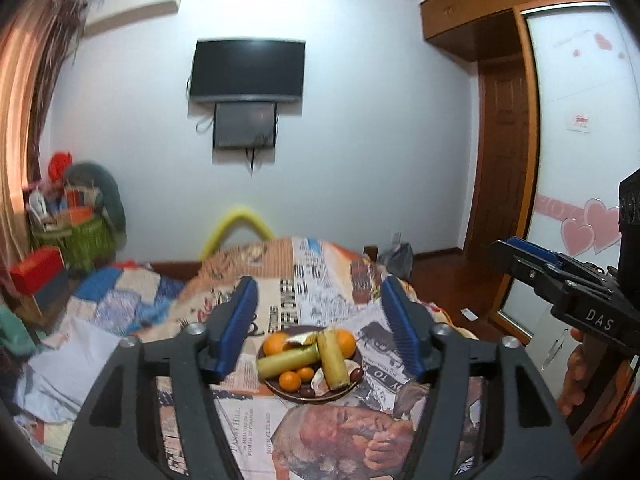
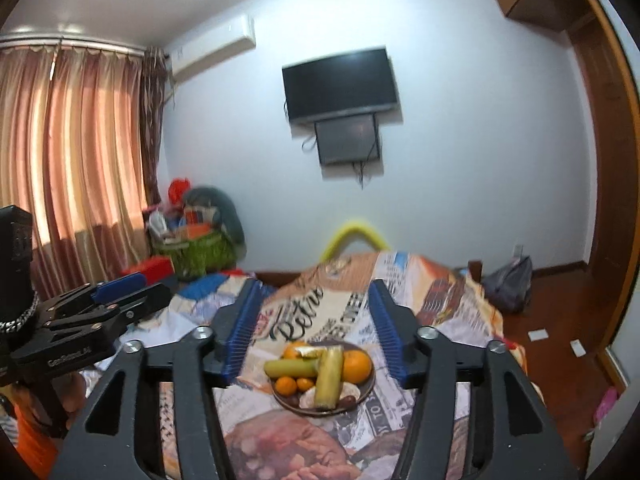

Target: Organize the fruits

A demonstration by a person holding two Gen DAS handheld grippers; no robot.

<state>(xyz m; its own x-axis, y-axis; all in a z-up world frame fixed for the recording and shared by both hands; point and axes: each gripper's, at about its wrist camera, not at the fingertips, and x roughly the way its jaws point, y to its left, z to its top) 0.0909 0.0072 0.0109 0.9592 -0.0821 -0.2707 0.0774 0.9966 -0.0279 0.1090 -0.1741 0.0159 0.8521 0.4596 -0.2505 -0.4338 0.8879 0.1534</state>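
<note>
A dark round plate point(image 1: 352, 394) sits on a bed covered with a newspaper-print blanket point(image 1: 248, 432). On it lie two yellow-green sugarcane pieces point(image 1: 332, 356), big oranges point(image 1: 274, 342), small tangerines point(image 1: 290, 380) and dark red dates point(image 1: 307, 391). The plate also shows in the right wrist view point(image 2: 366, 394), with the cane pieces point(image 2: 329, 376) and an orange point(image 2: 356, 365). My left gripper point(image 1: 320, 292) is open and empty, held above and before the plate. My right gripper point(image 2: 314, 296) is open and empty, likewise above the plate. Each gripper shows at the edge of the other's view.
A patchwork quilt point(image 1: 120, 296) lies at the bed's left. A green basket point(image 1: 86, 240) of clutter and a red box point(image 1: 36, 274) stand by the curtain. A TV point(image 1: 248, 70) hangs on the far wall. A wardrobe point(image 1: 580, 160) and wooden floor are at the right.
</note>
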